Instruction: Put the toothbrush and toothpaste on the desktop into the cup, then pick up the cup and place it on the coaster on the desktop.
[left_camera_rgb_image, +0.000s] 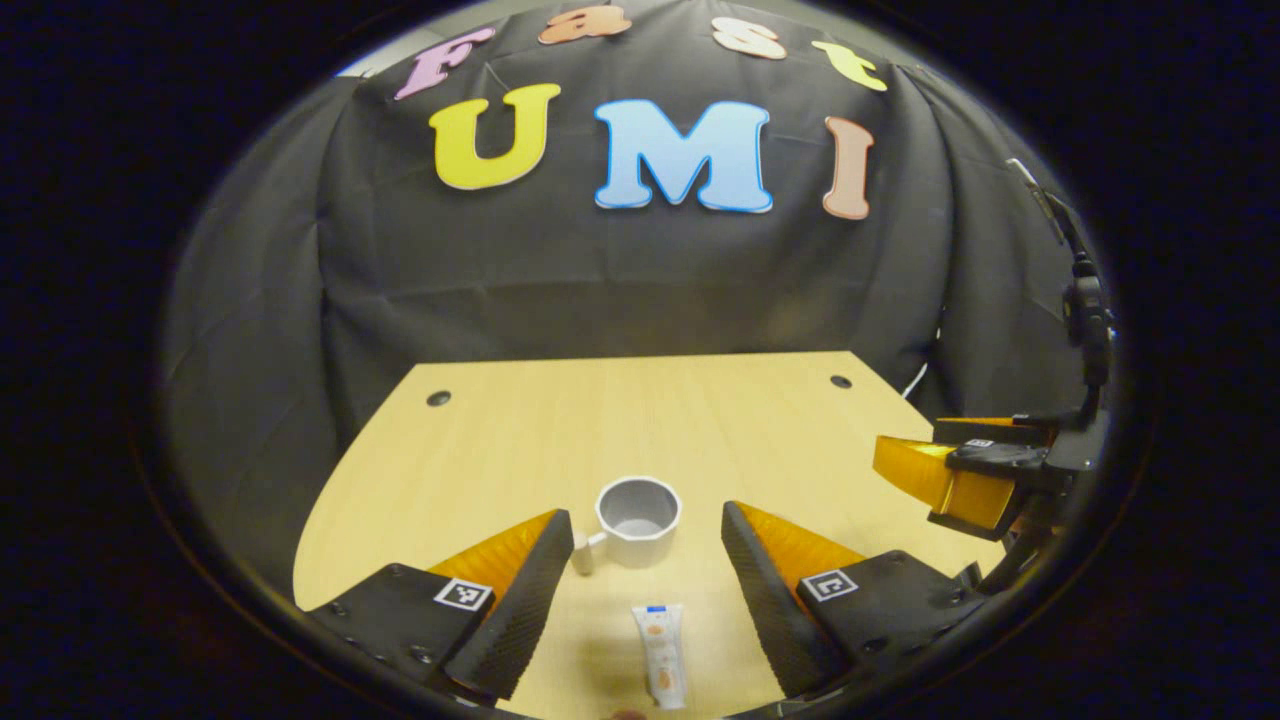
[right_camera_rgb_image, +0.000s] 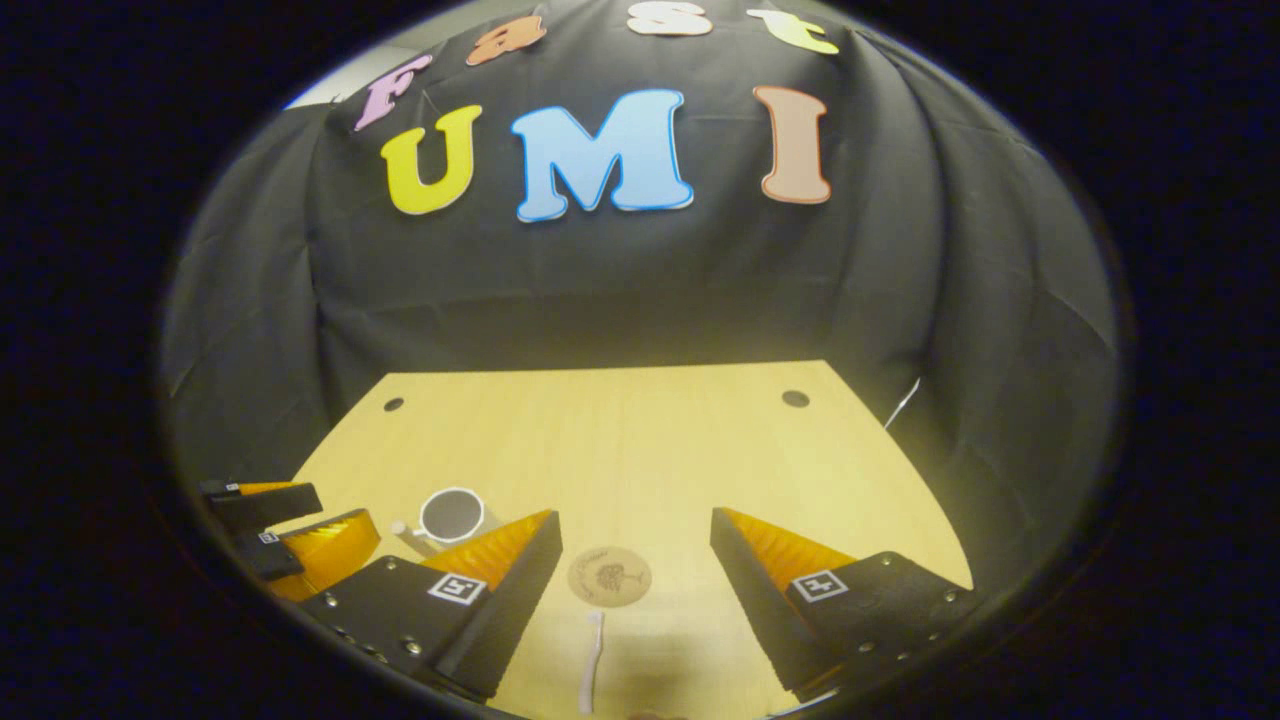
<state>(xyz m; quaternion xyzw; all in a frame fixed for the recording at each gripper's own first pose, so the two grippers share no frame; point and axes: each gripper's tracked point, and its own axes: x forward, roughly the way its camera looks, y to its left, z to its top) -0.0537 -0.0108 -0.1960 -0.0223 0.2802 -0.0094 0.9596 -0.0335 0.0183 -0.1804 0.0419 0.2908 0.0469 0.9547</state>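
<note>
Left gripper view, left gripper (left_camera_rgb_image: 648, 560): its fingers (left_camera_rgb_image: 520, 610) are spread wide above the wooden worktop (left_camera_rgb_image: 520, 430), holding nothing and touching nothing.
Left gripper view, toothpaste (left_camera_rgb_image: 662, 655): the tube lies flat on the worktop between the two fingers, cap end toward the cup, apart from both fingers.
Left gripper view, cup (left_camera_rgb_image: 638, 520): a pale cup stands upright just beyond the toothpaste, mouth up and empty, its handle toward the left finger.
Left gripper view, right gripper (left_camera_rgb_image: 945, 470): seen at the right edge over the worktop's corner; I cannot tell from here how far its fingers are parted.
Right gripper view, right gripper (right_camera_rgb_image: 636, 570): its fingers (right_camera_rgb_image: 755, 590) stand wide apart over the worktop (right_camera_rgb_image: 620, 440), gripping nothing.
Right gripper view, coaster (right_camera_rgb_image: 609, 576): a round cork coaster lies bare on the worktop between the fingers, nearer the left one.
Right gripper view, toothbrush (right_camera_rgb_image: 591, 660): a white toothbrush lies flat just this side of the coaster, lengthwise between the fingers.
Right gripper view, cup (right_camera_rgb_image: 452, 514): it stands to the left beyond the left finger, near the left gripper (right_camera_rgb_image: 290, 535) at the left edge.
</note>
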